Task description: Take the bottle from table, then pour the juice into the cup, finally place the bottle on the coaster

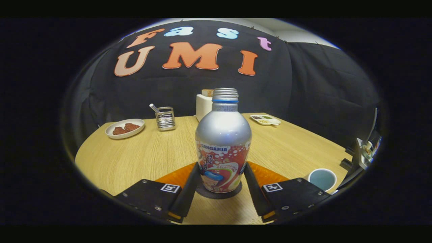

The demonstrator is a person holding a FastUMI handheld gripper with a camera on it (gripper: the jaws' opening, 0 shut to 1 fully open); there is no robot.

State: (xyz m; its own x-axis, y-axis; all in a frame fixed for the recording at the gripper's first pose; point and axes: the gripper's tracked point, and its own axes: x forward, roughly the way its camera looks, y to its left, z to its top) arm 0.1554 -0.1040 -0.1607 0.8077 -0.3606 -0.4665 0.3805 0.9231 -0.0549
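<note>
A silver bottle (223, 135) with a colourful label and no cap stands upright on a dark round coaster (233, 194), which lies on an orange mat (172, 179). My gripper (221, 166) has one finger on each side of the bottle's lower body, and both fingertips touch the label. The pale blue cup (322, 179) stands on the table to the right of the right finger, close to the table's edge.
Beyond the bottle the round wooden table (141, 155) holds a white plate of brown food (125, 129), a wire holder with a utensil (165, 118), a white box (203, 105) and a small tray of snacks (265, 119). Dark equipment (362, 150) stands off the table's right edge.
</note>
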